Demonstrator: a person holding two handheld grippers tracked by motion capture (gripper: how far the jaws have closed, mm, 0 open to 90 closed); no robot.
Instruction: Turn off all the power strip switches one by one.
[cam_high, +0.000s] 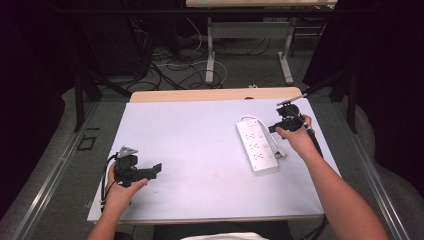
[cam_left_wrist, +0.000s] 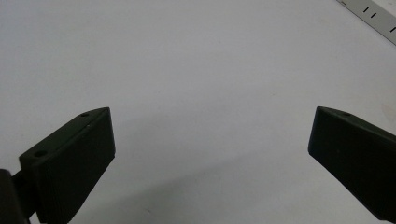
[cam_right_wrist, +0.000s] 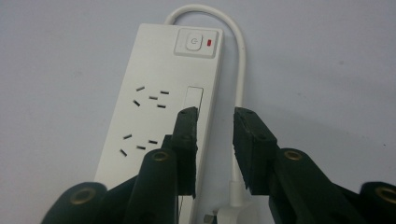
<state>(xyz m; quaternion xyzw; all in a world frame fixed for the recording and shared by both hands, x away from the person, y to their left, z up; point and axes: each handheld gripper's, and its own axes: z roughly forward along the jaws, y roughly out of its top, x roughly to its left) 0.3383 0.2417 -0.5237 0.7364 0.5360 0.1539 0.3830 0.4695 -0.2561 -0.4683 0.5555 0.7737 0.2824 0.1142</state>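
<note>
On the matte pale table (cam_high: 200, 150), the left gripper (cam_high: 156, 170) lies low at the left in the person's fist, its blocky black jaws spread wide over bare surface. Right of centre lies the strip (cam_high: 256, 145), a smooth white plastic slab with a thin white cable (cam_right_wrist: 240, 70). The right gripper (cam_right_wrist: 215, 122) hangs over the strip's right edge, jaws narrowly apart, pinching nothing.

power strip (cam_right_wrist: 154, 107): white, red lamp | table (cam_high: 190, 135): pale grey | tongs (cam_right_wrist: 212, 126): black
</note>
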